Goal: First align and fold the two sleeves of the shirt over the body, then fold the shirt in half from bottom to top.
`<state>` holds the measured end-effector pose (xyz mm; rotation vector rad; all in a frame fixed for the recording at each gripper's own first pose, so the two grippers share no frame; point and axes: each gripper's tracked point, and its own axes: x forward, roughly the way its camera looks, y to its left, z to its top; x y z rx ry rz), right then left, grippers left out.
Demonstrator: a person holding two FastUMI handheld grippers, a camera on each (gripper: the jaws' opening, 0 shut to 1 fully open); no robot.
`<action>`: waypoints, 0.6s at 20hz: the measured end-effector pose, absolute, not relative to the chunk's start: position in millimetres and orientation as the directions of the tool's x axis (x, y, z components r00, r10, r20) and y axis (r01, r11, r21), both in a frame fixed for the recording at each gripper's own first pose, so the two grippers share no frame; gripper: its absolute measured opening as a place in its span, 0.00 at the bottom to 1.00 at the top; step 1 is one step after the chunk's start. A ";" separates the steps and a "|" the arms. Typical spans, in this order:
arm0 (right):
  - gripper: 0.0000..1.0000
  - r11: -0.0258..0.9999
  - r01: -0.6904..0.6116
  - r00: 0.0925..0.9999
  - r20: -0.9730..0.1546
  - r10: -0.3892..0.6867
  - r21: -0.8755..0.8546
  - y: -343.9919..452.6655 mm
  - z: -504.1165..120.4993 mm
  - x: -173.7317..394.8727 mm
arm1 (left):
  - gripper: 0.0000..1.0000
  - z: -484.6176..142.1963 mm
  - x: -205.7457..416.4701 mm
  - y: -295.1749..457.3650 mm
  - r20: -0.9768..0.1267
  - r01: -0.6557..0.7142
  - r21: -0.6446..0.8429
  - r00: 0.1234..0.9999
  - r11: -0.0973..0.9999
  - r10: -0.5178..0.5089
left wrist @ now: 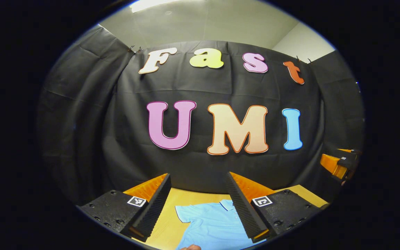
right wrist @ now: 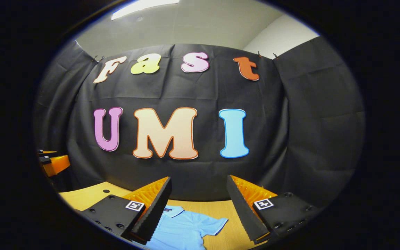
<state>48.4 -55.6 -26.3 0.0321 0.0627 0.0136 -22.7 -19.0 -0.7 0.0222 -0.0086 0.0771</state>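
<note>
Left claw [left wrist: 197, 205]: fingers spread wide, nothing between them, held up off the worktop [left wrist: 167, 222] and aimed level at the booth's black cloth wall. Seen through the gap between its fingers, the shirt [left wrist: 210, 224] lies flat on the worktop below; no contact between claw and shirt.

Right claw [right wrist: 197, 208]: fingers likewise spread apart, nothing pinched, raised above the shirt [right wrist: 181, 227] and pointing at the same wall.

Shirt: light blue, short-sleeved, with a collar. It lies spread out on the tan wooden worktop, collar end toward the wall. In the left gripper view one sleeve [left wrist: 184, 211] sticks out to the side of the body, unfolded, and the collar [left wrist: 227, 205] sits just beside the claw's right-hand finger. In the right gripper view the opposite sleeve [right wrist: 215, 224] also lies extended flat away from the body, and the collar [right wrist: 173, 210] shows near the claw's left-hand finger, which covers part of the shirt.

Each view also catches the other gripper off to the side of the shirt: at the right edge in the left gripper view [left wrist: 339, 165], at the left edge in the right gripper view [right wrist: 52, 163]. Both are well above worktop level.

A fingertip [left wrist: 190, 247] of the person shows at the bottom edge of the left gripper view, below the shirt.
</note>
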 end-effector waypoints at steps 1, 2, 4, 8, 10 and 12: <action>0.99 1.000 0.001 0.996 -0.087 0.001 0.027 -62.6 -36.3 57.7 | 0.94 -0.7 -20.8 -21.3 0.010 -0.067 0.016 0.998 0.998 0.067; 0.98 1.000 0.007 0.995 -0.101 -0.004 0.030 -67.4 -43.7 67.0 | 0.95 -2.3 -18.1 -24.1 0.009 -0.053 0.012 0.999 0.999 0.053; 0.99 0.998 0.041 0.992 -0.121 -0.036 0.037 -79.5 -56.6 83.4 | 0.94 -3.9 -9.7 -22.3 0.016 -0.043 0.010 0.999 0.999 0.042; 0.98 0.997 0.076 0.979 -0.191 -0.072 0.013 -91.8 -98.8 114.3 | 0.95 -9.8 1.0 -18.0 0.003 -0.033 0.015 0.999 0.999 0.033; 0.99 0.996 0.083 0.964 -0.255 -0.074 0.022 -92.3 -127.3 127.7 | 0.95 -14.0 4.3 -13.0 -0.008 -0.032 0.016 0.999 0.999 0.032; 0.98 0.996 0.091 0.948 -0.307 -0.084 0.008 -93.8 -155.4 139.8 | 0.95 -18.8 8.1 -7.9 -0.025 -0.034 0.019 0.999 0.999 0.034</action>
